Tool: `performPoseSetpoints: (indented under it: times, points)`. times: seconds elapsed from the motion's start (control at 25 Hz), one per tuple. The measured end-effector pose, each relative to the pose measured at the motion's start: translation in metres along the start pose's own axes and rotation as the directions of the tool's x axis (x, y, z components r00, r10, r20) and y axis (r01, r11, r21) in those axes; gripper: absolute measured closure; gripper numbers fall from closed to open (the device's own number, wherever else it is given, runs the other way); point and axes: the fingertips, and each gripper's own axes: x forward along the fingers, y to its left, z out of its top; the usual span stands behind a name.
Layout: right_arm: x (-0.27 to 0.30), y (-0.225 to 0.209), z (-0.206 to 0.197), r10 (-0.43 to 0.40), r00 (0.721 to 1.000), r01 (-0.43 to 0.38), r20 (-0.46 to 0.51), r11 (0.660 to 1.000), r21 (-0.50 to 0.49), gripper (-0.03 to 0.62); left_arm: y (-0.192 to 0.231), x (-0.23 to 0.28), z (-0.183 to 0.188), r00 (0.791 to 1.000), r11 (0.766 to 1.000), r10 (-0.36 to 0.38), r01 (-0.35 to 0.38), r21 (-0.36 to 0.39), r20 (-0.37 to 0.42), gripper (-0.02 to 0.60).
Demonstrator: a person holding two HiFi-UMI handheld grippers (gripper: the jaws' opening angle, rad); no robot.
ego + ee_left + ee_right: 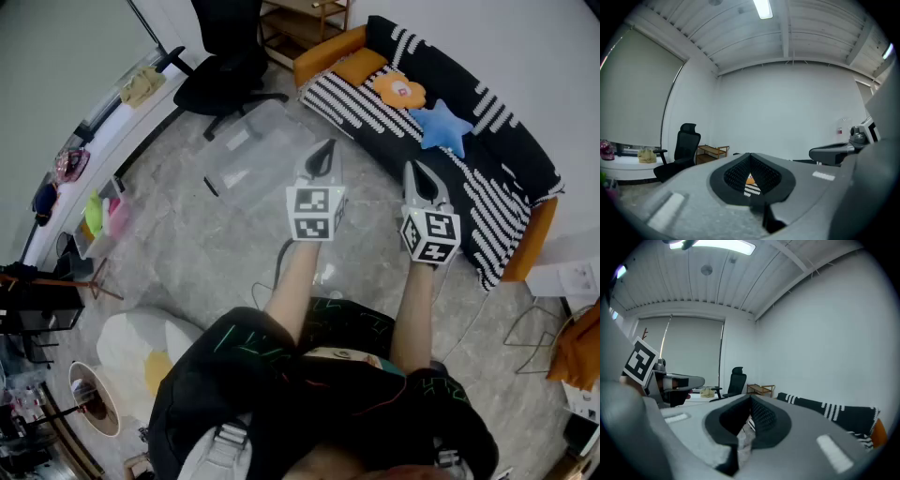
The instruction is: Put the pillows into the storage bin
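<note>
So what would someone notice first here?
Probably the blue star pillow and the orange pillow beside it on the striped sofa, upper right. Next, the left gripper and right gripper, both shut, held out in the middle, near a clear storage bin.

Through the left gripper [750, 155], whose body covers the floor, we see only a striped and orange sliver of the sofa [750, 185]. In the head view the clear storage bin [248, 155] is faint, one corner behind that gripper, and we cannot name the small things on the window ledge [112, 122]. The person's torso [319, 403] is cut off by the bottom edge.
</note>
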Motion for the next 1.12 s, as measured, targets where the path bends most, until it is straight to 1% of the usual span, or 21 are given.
performPoseSetpoints:
  times: [0.12,0.2,0.32,0.36,0.6,0.84,1.0,1.12]
  points:
    - [-0.001,-0.004,0.003,0.000,1.000,0.000,0.001,1.000,-0.009,0.591,-0.005,0.003,0.004,1.000,1.000,-0.005,0.005,0.004,0.003,0.572]
    - [-0.002,-0.008,0.006,-0.006,1.000,0.006,0.019,1.000,-0.002,0.591,-0.006,0.004,0.005,1.000,1.000,-0.006,0.006,0.008,0.001,0.572]
    - [0.000,-0.018,0.019,-0.015,0.996,0.009,0.090,0.998,0.062,0.591,-0.004,0.007,0.006,1.000,1.000,0.006,-0.006,0.012,0.000,0.572]
    - [0.002,-0.021,0.022,-0.012,0.995,0.004,0.098,0.997,0.080,0.591,-0.003,0.008,0.008,1.000,1.000,0.012,-0.012,0.015,0.003,0.572]
    - [0.014,-0.028,0.018,-0.005,0.997,-0.001,0.074,0.996,0.085,0.591,0.006,0.014,0.011,0.999,0.999,0.038,-0.038,0.013,0.010,0.572]
    - [0.037,-0.034,0.005,0.012,0.999,-0.016,0.035,0.995,0.094,0.591,0.018,0.031,-0.005,0.998,0.999,0.044,-0.044,0.010,-0.036,0.572]
    - [0.067,-0.051,-0.008,0.010,1.000,-0.011,0.010,0.994,0.110,0.591,0.038,0.061,-0.032,0.993,0.997,0.068,-0.070,-0.017,-0.097,0.572]
    - [0.091,-0.074,-0.024,0.005,1.000,-0.001,-0.021,0.984,0.177,0.591,0.033,0.096,-0.045,0.992,0.999,0.041,-0.044,-0.023,-0.121,0.572]
